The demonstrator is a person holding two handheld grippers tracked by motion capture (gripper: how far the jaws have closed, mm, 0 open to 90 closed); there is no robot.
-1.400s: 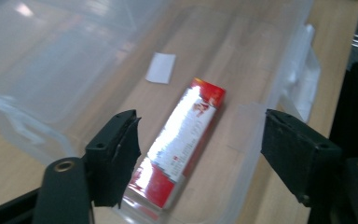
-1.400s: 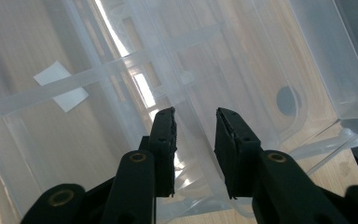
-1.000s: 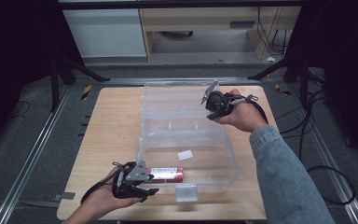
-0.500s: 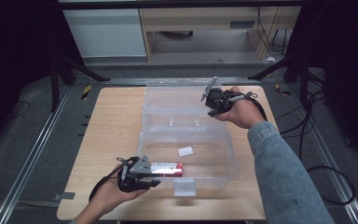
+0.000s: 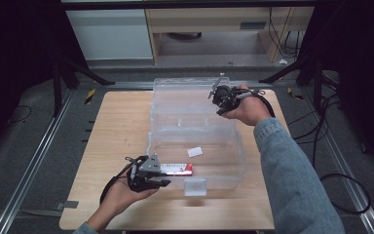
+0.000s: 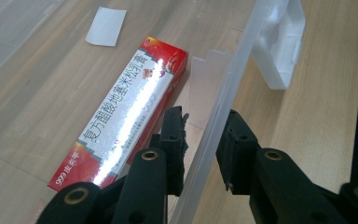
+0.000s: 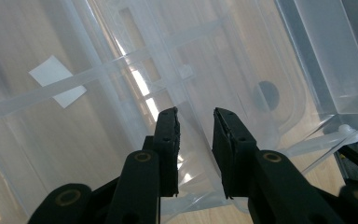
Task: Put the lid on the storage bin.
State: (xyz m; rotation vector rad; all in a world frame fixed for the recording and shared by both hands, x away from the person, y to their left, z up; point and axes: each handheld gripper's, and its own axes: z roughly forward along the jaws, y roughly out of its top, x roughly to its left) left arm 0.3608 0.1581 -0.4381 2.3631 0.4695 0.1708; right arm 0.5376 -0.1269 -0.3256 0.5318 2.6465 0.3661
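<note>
Two tongs grip the clear plastic storage box (image 5: 195, 141) at frame centre: left tongs (image 6: 203, 140) clamp its near wall, right tongs (image 5: 217, 95) pinch its raised lid (image 5: 187, 100). We judge the thin wall could slip, jolting the red-and-white carton (image 6: 130, 112) inside.

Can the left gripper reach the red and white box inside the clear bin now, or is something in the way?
Probably not directly: the left gripper straddles the clear bin's wall, and the red and white box lies inside, beyond it. It would likely need to lift over the rim.
</note>
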